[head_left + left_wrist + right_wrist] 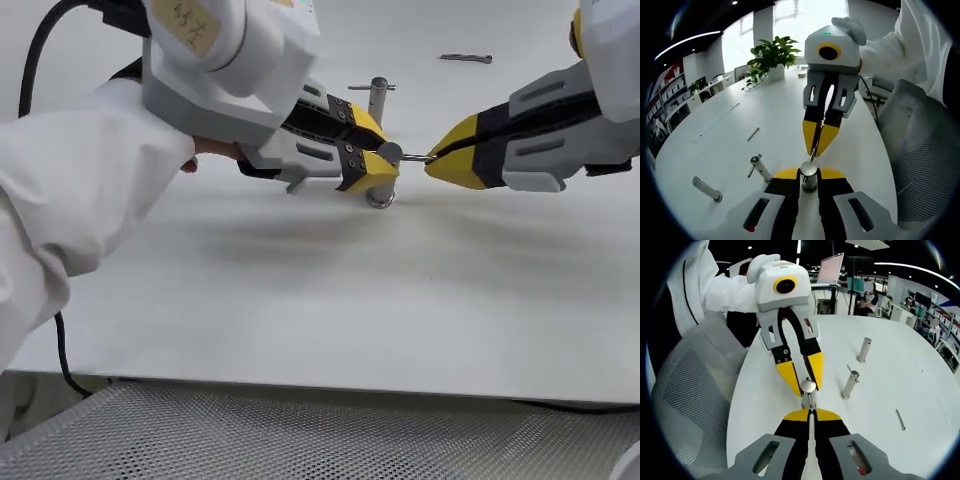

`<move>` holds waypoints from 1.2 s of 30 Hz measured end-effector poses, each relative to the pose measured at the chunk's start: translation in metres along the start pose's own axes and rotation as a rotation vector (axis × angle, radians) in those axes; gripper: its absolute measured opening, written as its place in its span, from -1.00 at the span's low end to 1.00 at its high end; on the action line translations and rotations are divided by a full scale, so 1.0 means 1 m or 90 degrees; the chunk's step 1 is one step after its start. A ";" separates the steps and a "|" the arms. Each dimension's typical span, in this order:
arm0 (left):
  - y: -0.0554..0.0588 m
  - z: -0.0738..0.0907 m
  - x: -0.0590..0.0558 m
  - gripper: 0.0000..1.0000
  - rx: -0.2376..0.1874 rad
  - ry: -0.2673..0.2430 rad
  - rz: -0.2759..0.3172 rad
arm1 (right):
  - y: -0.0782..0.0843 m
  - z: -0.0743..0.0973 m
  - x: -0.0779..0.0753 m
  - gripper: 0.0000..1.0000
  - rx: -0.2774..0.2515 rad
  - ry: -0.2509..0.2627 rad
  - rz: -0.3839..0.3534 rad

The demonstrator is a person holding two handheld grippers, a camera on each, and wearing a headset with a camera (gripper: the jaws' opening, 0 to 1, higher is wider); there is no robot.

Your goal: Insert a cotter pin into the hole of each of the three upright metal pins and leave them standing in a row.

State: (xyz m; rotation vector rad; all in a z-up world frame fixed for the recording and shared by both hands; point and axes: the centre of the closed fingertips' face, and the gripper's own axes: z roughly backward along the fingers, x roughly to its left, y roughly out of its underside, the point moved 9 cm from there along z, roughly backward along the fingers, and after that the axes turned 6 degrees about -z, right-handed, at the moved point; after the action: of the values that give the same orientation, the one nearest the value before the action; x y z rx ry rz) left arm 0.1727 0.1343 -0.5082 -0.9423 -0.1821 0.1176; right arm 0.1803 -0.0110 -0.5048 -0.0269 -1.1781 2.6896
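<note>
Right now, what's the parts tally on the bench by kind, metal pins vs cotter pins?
metal pin: 3 (one clamped in the left gripper, one already fitted, one bare)
cotter pin: 3 (one in the right gripper at the clamped pin's hole, one through the fitted pin, one loose on the table)
Total: 6

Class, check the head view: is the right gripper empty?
No, the right gripper pinches a cotter pin pointed at the metal pin held by the left gripper.
</note>
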 end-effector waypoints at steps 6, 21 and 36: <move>0.001 0.000 0.001 -0.79 0.001 -0.005 -0.002 | -0.003 -0.004 -0.001 -1.00 -0.001 -0.011 0.023; -0.001 0.000 0.002 -0.79 0.008 -0.003 -0.011 | -0.011 -0.010 0.001 -1.00 0.004 -0.032 0.069; -0.005 0.002 -0.002 -0.79 0.010 -0.004 -0.007 | -0.004 -0.004 -0.003 -0.96 -0.015 -0.024 0.048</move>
State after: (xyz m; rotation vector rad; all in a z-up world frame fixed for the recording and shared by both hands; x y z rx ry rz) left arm 0.1705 0.1328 -0.5030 -0.9256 -0.1921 0.1120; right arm 0.1841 -0.0063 -0.5044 -0.0249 -1.2442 2.7521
